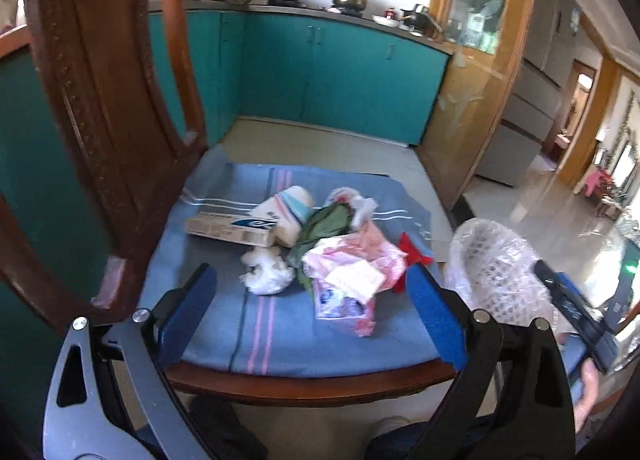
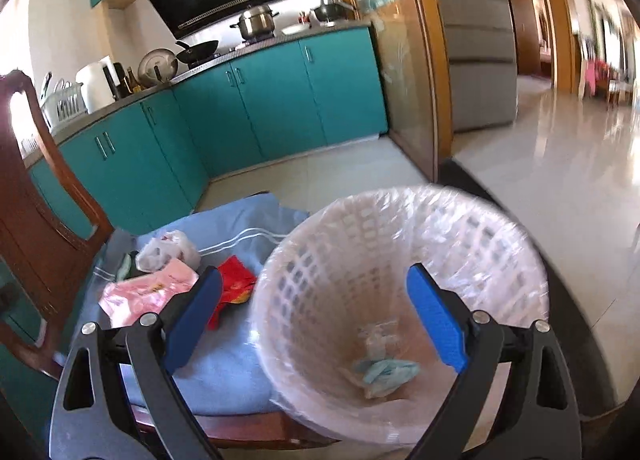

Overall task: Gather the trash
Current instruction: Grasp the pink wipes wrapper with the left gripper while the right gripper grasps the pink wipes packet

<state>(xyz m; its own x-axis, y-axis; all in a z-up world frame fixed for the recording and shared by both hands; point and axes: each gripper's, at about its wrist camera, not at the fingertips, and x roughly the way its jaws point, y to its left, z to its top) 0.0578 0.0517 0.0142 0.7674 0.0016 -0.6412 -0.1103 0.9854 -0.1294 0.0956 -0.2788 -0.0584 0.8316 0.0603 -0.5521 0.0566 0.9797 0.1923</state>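
The trash lies heaped mid-seat on a blue cloth (image 1: 280, 324) over a chair seat: a carton (image 1: 228, 230), a white wad (image 1: 266, 272), green leaves (image 1: 324, 226) and pink wrappers (image 1: 352, 260), with a red scrap (image 1: 412, 250) close to the seat's right edge. Both the left tongs (image 1: 312, 292) and the right tongs (image 2: 316, 302) stand wide and empty. The risk, I judge, is a light wrapper slipping from a shallow pinch, or the cloth dragging pieces off the front edge. Only the right wrist view looks into the lined basket (image 2: 400, 228) beside the seat, showing a teal scrap (image 2: 384, 372) at its bottom; only the left shows the carton.
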